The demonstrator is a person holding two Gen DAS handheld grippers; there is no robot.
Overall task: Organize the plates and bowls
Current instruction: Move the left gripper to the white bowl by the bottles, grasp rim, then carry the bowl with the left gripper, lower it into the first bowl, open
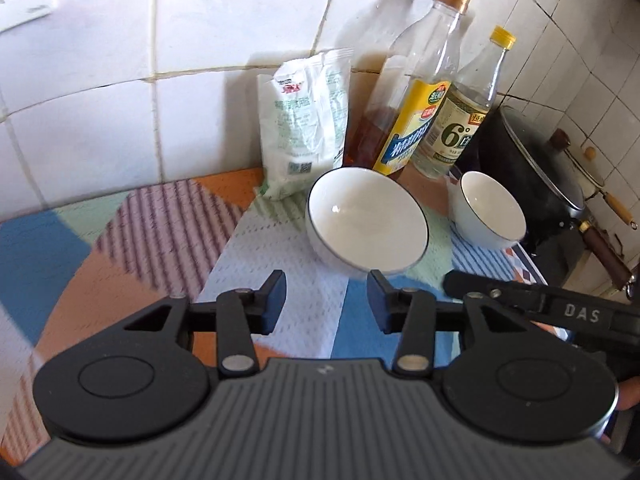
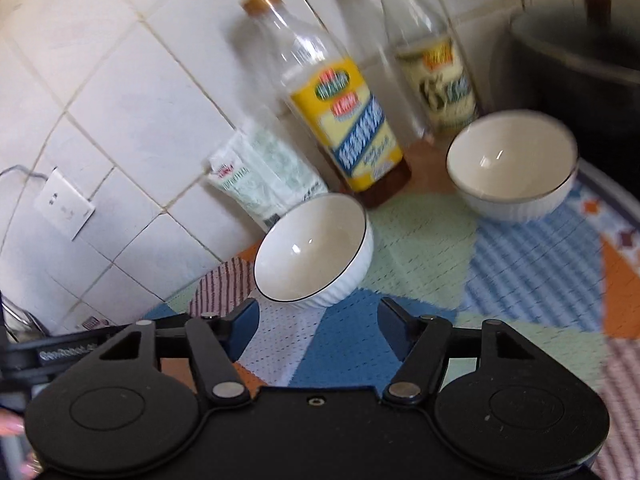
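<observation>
A: What is nearest to the cameras?

B: The left gripper (image 1: 326, 300) has its fingers apart and nothing is between them. The right gripper (image 2: 318, 330) is the same, its fingers wide and empty. Both hang above the patterned cloth (image 1: 160, 236) on the counter.

A: And where are the bowls?

B: The nearer bowl (image 1: 366, 220) stands on the cloth just beyond the left fingers, not touching them. The second bowl (image 1: 490, 210) is to its right, apart from it, close to the black pot (image 1: 532, 176).

A: What stands behind them?

B: A white packet (image 1: 304, 124) leans on the tiled wall (image 1: 120, 80). Beside it are a bottle with a yellow label (image 1: 416, 120) and a bottle with a yellow cap (image 1: 468, 120)
</observation>
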